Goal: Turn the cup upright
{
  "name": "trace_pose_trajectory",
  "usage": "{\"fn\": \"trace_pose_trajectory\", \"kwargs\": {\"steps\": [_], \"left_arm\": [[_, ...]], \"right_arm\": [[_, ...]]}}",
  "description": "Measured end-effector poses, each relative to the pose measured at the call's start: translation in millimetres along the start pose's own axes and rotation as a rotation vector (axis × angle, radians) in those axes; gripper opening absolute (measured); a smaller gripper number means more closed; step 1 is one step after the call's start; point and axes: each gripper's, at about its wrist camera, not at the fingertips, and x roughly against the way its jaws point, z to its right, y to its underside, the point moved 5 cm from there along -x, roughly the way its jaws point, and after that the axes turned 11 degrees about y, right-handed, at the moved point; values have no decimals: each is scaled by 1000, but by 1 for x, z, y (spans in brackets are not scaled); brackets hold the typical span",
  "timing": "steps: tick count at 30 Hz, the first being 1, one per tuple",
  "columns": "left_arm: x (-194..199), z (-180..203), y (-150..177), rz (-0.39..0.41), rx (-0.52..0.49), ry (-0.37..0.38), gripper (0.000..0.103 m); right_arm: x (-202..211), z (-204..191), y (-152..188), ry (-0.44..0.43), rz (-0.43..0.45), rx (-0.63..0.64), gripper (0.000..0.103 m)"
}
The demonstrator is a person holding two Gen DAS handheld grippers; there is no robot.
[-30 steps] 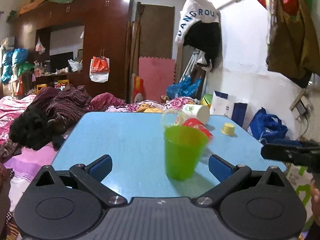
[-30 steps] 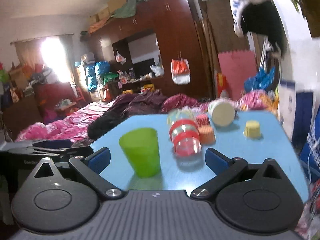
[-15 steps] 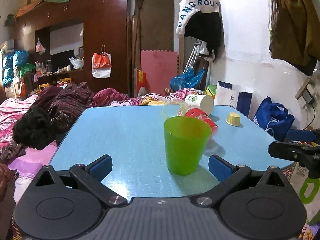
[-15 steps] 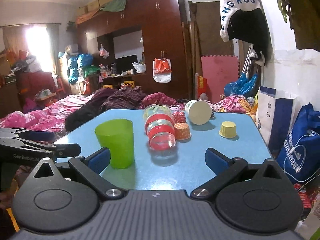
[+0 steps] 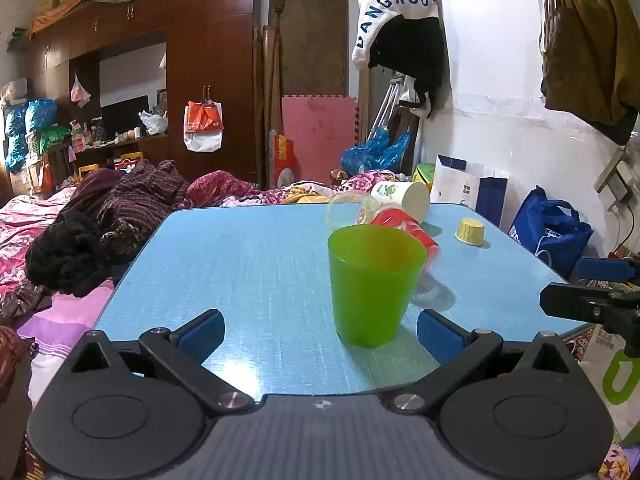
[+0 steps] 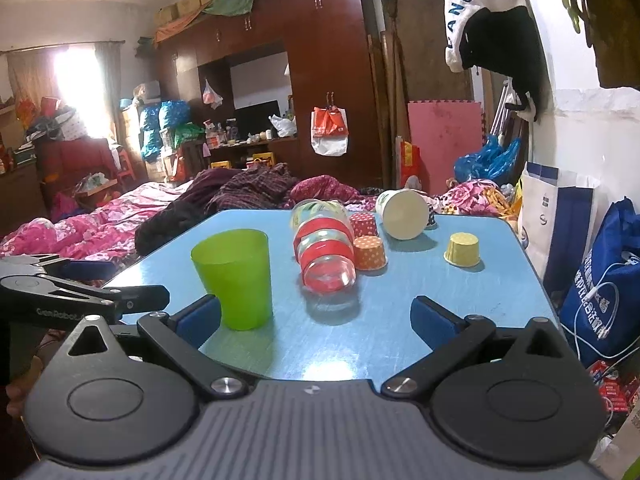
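A green plastic cup (image 5: 376,284) stands upright, mouth up, on the blue table (image 5: 240,264). It also shows in the right wrist view (image 6: 234,278). My left gripper (image 5: 320,330) is open and empty, held back near the table's front edge, with the cup just ahead and right of centre. My right gripper (image 6: 316,318) is open and empty, with the cup ahead of its left finger. A clear cup with red bands (image 6: 324,254) lies on its side. A white paper cup (image 6: 402,214) lies on its side behind it.
Small paper cups stand mouth down: orange dotted (image 6: 370,253), red dotted (image 6: 363,224), yellow (image 6: 463,249). A bed with clothes (image 5: 80,232) lies left of the table. Bags (image 6: 604,280) stand on the right by the wall. The other gripper (image 6: 60,300) shows at left.
Both grippers have drawn back and steadied. The green cup stays upright in the same spot. The right view has swung right, so the cup sits further left in it.
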Motion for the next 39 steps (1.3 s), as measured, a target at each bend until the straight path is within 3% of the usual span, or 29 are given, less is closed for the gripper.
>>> {"fn": "trace_pose_trajectory", "kwargs": {"steps": [39], "left_arm": [[-7, 5, 3, -16, -10, 17, 103]], "right_arm": [[1, 0, 1, 0, 0, 0, 102]]}}
